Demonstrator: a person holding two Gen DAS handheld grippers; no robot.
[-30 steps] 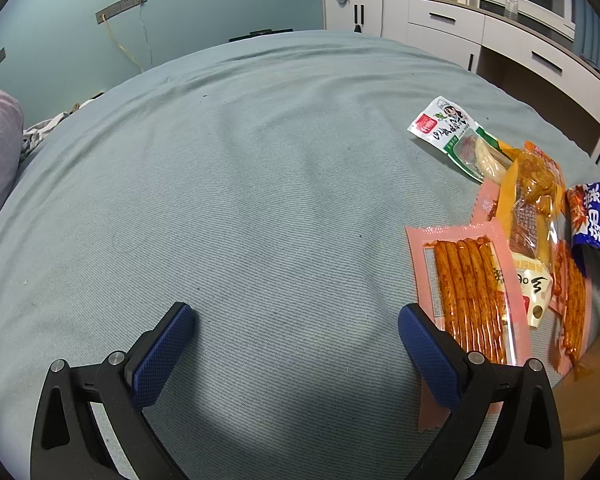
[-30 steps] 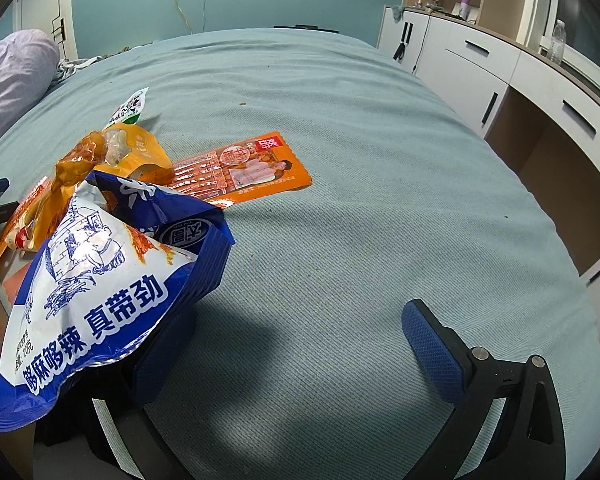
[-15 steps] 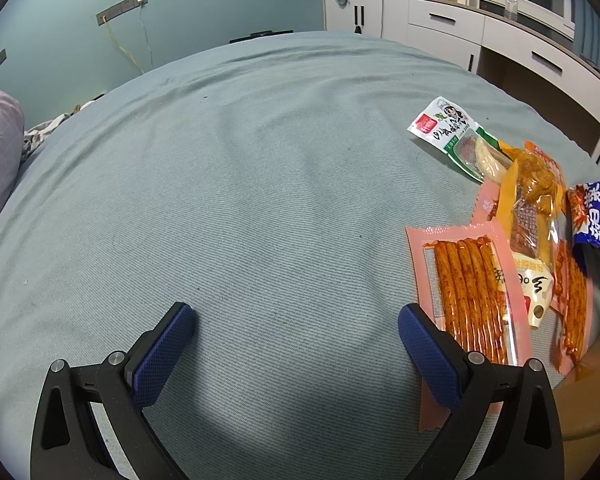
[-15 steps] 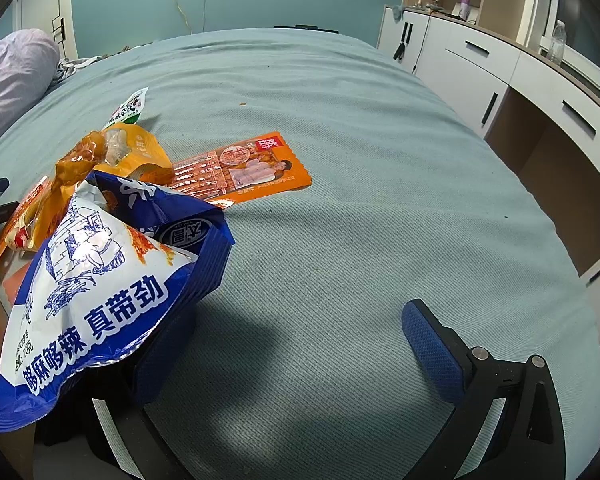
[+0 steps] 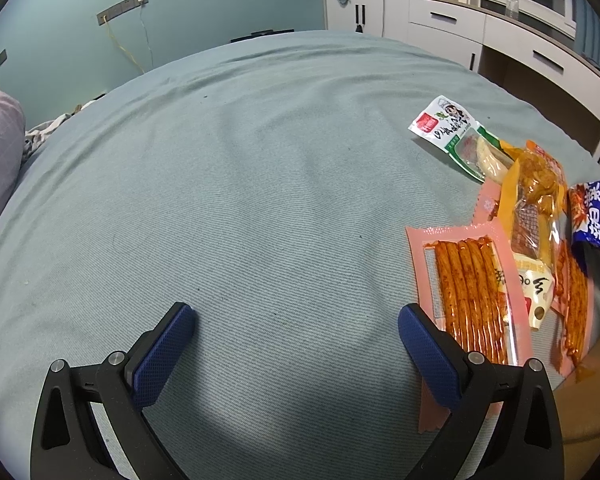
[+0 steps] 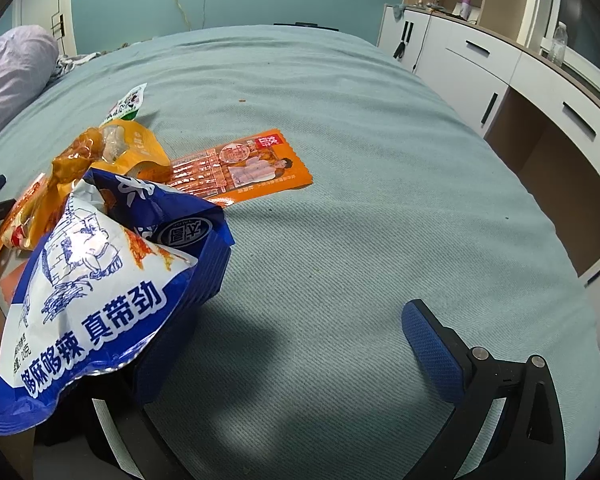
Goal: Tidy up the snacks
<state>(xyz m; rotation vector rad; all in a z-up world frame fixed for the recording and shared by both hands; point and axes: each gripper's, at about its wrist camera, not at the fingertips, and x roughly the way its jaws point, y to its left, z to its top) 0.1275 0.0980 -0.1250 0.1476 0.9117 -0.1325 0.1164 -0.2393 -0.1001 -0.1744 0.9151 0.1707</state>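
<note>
Both tongs gape wide, gripping nothing. The blue spicy-snack bag (image 6: 96,280) drapes over the right gripper (image 6: 296,340)'s left finger; closing could crumple it, or miss the orange strip packet (image 6: 256,168) beyond. The left gripper (image 5: 296,328) could snag the pink spicy-stick pack (image 5: 468,296) touching its right finger.

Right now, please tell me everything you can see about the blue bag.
The blue bag is a glossy, crinkled plastic snack pouch, blue and white, with white Chinese characters, a line drawing and a round dark emblem. It looks puffed and tilted, and covers the right gripper's left finger. The jaws stand wide apart, not clamping it. Its far edge overlaps the orange packets. In the left view it shows at the right edge.
</note>
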